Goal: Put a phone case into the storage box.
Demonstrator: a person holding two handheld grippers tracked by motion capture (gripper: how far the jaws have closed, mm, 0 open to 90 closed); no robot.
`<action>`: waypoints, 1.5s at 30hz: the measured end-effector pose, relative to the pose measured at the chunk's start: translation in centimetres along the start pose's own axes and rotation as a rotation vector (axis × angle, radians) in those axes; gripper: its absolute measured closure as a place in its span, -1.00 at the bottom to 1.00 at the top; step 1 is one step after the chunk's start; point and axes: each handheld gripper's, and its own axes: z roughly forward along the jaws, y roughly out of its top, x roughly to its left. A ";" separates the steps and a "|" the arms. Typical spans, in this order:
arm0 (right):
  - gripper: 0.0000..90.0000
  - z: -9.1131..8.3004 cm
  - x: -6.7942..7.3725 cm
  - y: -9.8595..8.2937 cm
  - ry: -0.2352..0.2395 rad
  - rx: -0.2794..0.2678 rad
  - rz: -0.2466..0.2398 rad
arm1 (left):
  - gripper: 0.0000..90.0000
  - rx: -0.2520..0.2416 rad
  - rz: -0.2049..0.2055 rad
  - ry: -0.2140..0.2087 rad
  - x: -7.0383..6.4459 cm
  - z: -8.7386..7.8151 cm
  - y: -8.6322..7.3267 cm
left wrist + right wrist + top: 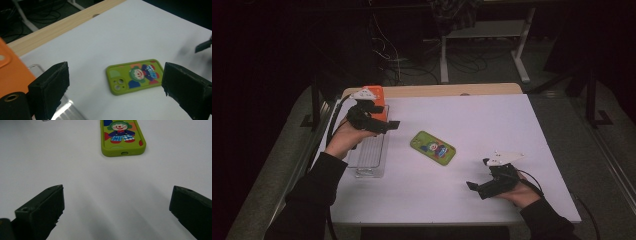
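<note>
From my end, the left claw (384, 121) is spread wide and holding nothing, up over the clear plastic tray (368, 157) beside an orange block (376, 95). Mid-surface lies the lime-green rubbery phone case (433, 147), flat, clown cartoon face-up, camera cutouts toward the left claw. The right claw (477, 186) is spread too, well short of it.

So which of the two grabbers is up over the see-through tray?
The left gripper. Its open jaws hang above the clear tray beside the orange box. The right gripper, also open, sits low over bare white table, nearer the green clown phone case.
</note>
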 end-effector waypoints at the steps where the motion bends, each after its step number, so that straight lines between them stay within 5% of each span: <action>1: -1.00 0.0 0.0 0.0 0.000 0.001 0.004 | -0.84 -0.003 0.000 -0.010 -0.4 0.1 -0.1; 11: -1.00 0.0 0.0 0.1 0.001 0.005 0.010 | -0.84 0.002 0.034 -0.088 -4.5 1.4 -2.4; 25: -1.00 0.1 -0.1 0.6 0.015 0.016 0.007 | -0.86 0.042 0.087 -0.146 -8.4 3.7 -6.9; 36: -1.00 0.1 0.2 1.7 -0.001 0.051 0.003 | -0.97 0.095 0.165 -0.149 -9.5 4.9 -8.8; 45: -1.00 0.7 -0.5 3.0 -0.002 0.080 0.038 | -1.00 0.088 0.159 -0.157 -9.6 5.0 -8.8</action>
